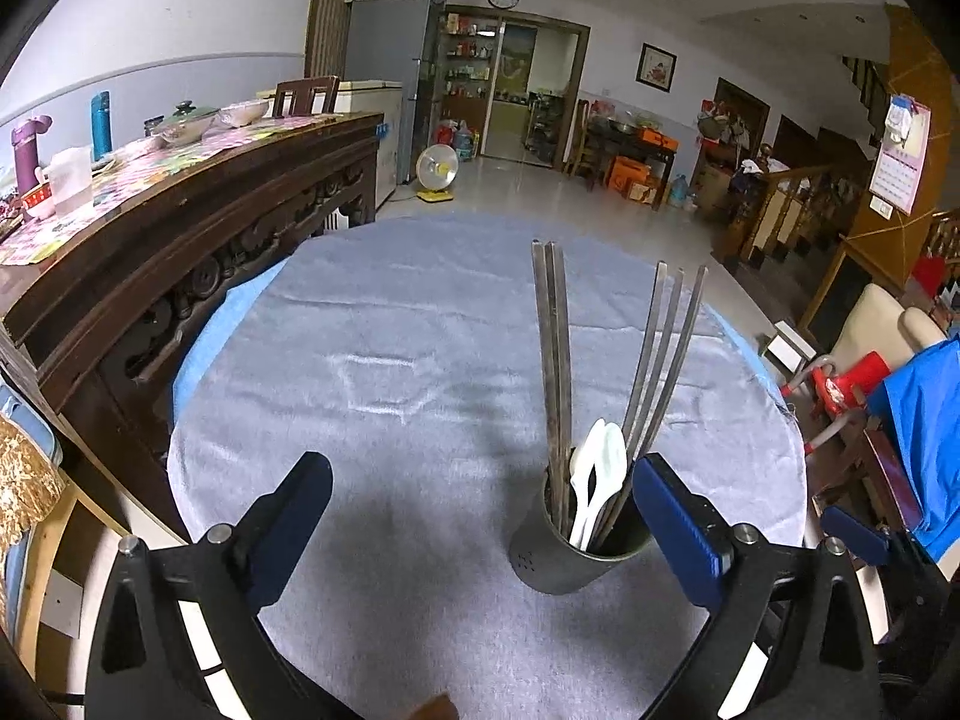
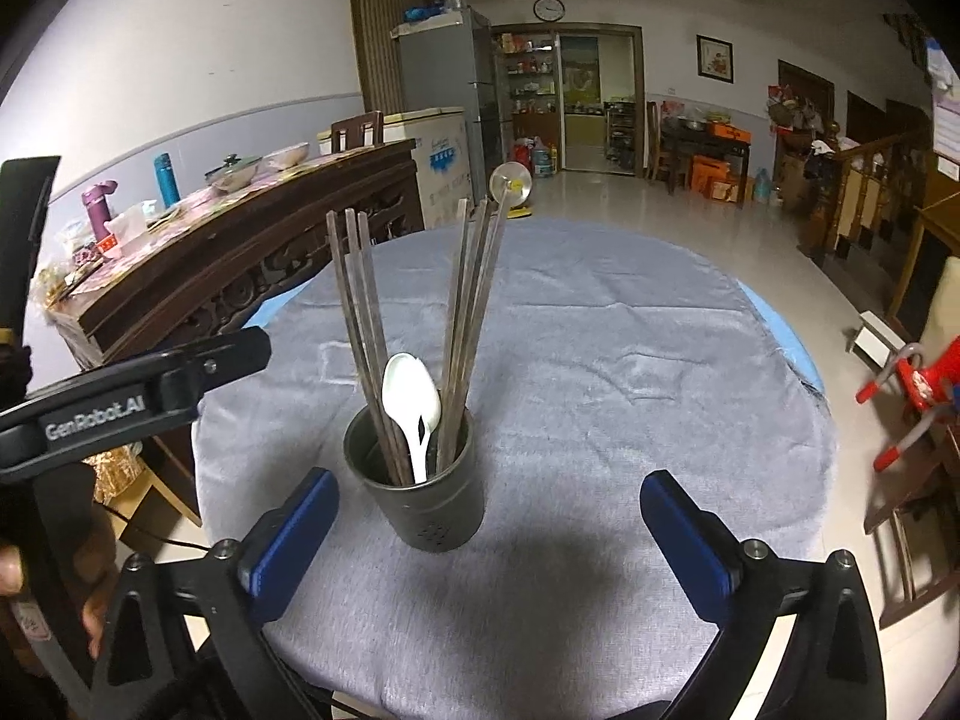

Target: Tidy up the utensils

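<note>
Standing upright in the dark holder [image 2: 417, 480] near the bench's [image 2: 630, 360] front edge: chopsticks [image 2: 465, 324] and white spoons [image 2: 411, 402]. No loose utensils visible on the cloth. Left claw [image 1: 480, 516] and right claw [image 2: 489, 534] both spread, empty. Task judged essentially complete.

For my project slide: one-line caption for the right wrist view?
Open right gripper facing a dark holder of chopsticks and white spoons on a grey-clothed table.

My two wrist cameras look down-forward, close over the round table [image 1: 420, 324]; both share the utensil holder [image 2: 420, 498].
</note>
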